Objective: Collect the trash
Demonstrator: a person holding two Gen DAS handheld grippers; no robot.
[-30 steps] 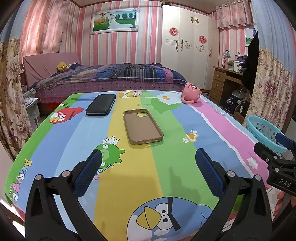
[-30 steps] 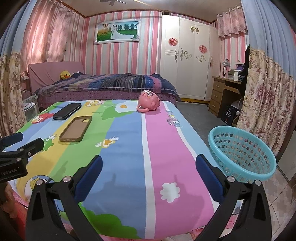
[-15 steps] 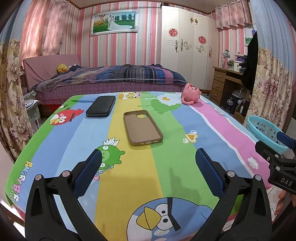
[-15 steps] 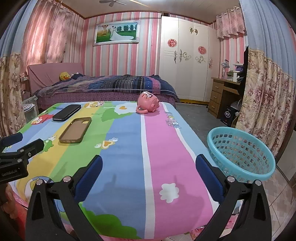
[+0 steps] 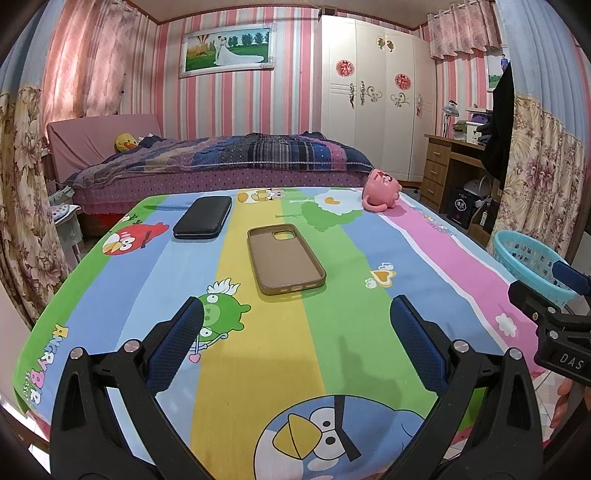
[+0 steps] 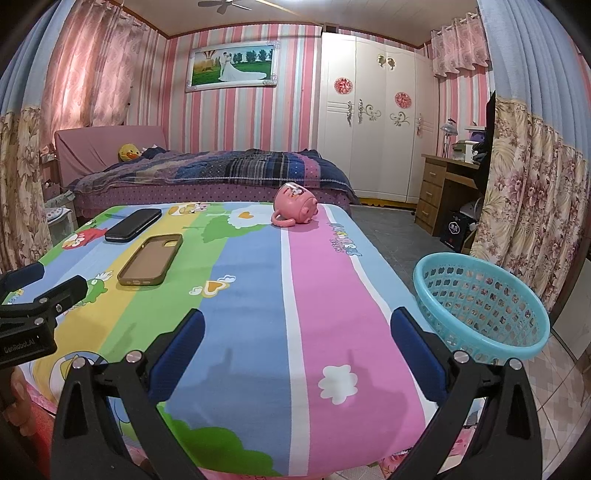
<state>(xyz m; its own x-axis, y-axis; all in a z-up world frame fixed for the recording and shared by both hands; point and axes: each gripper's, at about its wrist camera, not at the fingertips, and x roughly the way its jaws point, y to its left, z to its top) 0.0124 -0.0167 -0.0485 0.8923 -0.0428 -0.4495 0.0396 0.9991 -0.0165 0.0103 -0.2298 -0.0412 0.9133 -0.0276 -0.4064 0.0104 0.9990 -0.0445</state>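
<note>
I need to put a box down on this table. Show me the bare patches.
Widest bare stretch: the pink and blue stripes between the pink mug and the right tongs, beside the blue basket. Also free: the near edge between the brown phone case and the left tongs. The black phone crowds the far left.

We've got a bedroom: pink striped walls, framed wedding picture above a bed with a plaid quilt. White wardrobe right of it, wooden desk further right. Floral curtains both sides, grey tile floor, ceiling fan at top edge.
</note>
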